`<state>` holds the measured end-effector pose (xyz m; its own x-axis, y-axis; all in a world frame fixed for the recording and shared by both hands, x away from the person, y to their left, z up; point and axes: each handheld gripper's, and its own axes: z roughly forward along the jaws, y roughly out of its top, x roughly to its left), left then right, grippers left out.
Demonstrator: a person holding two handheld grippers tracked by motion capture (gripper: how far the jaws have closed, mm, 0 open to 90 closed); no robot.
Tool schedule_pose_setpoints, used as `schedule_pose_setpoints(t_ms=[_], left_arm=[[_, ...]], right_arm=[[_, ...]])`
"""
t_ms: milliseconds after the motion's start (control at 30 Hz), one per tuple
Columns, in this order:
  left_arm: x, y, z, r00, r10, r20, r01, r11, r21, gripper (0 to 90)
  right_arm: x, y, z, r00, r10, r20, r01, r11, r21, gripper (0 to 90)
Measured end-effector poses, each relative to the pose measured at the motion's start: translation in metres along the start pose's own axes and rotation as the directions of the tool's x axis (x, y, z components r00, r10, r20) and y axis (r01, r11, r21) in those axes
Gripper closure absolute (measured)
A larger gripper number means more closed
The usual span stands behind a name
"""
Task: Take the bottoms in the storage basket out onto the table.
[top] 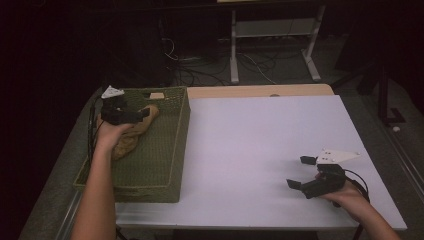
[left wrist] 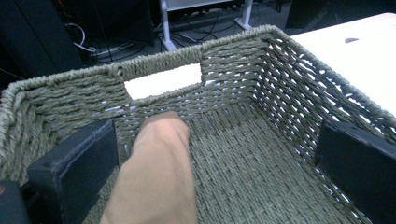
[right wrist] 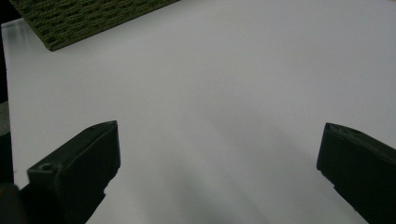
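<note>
Right gripper (top: 301, 172) rests near the table's front right corner, jaws spread wide over bare white table (top: 250, 145), holding nothing. It is well apart from the work and best left parked there.

Left gripper (top: 145, 113) sits inside the woven basket (top: 165, 165) at the table's left edge, jaws wide open. Between them lies a tan cloth (left wrist: 156, 177), bunched along the basket's left wall and reaching toward the far end with the handle slot (left wrist: 163, 80).

Judgement: the step is a pick. The jaws should drop lower around a thick fold before closing; a shallow pinch may slip or snag the weave. Lift straight up to clear the rim.
</note>
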<state>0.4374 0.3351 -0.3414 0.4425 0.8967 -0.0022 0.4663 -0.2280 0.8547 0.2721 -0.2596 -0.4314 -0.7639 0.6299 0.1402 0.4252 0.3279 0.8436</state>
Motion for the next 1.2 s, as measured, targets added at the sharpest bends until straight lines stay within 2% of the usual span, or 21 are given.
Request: schedule_pose_setpoints(t_ms=[600, 1000, 1200], left_arm=[[0.009, 0.005, 0.014, 0.9997, 0.017, -0.016, -0.017, 0.9997, 0.016, 0.2], [0.020, -0.006, 0.026, 0.9993, -0.030, -0.022, 0.031, 0.9987, 0.039, 0.5], [0.024, -0.011, 0.031, 0.9971, -0.051, -0.057, 0.053, 0.9974, 0.048, 1.5]], right_arm=[[0.001, 0.001, 0.000, 1.0000, -0.005, -0.002, 0.005, 1.0000, -0.003, 0.1], [0.000, 0.002, 0.000, 1.0000, 0.003, -0.006, -0.003, 0.9999, -0.011, 0.1], [-0.001, 0.002, 0.000, 1.0000, 0.002, -0.009, -0.002, 1.0000, -0.009, 0.1]])
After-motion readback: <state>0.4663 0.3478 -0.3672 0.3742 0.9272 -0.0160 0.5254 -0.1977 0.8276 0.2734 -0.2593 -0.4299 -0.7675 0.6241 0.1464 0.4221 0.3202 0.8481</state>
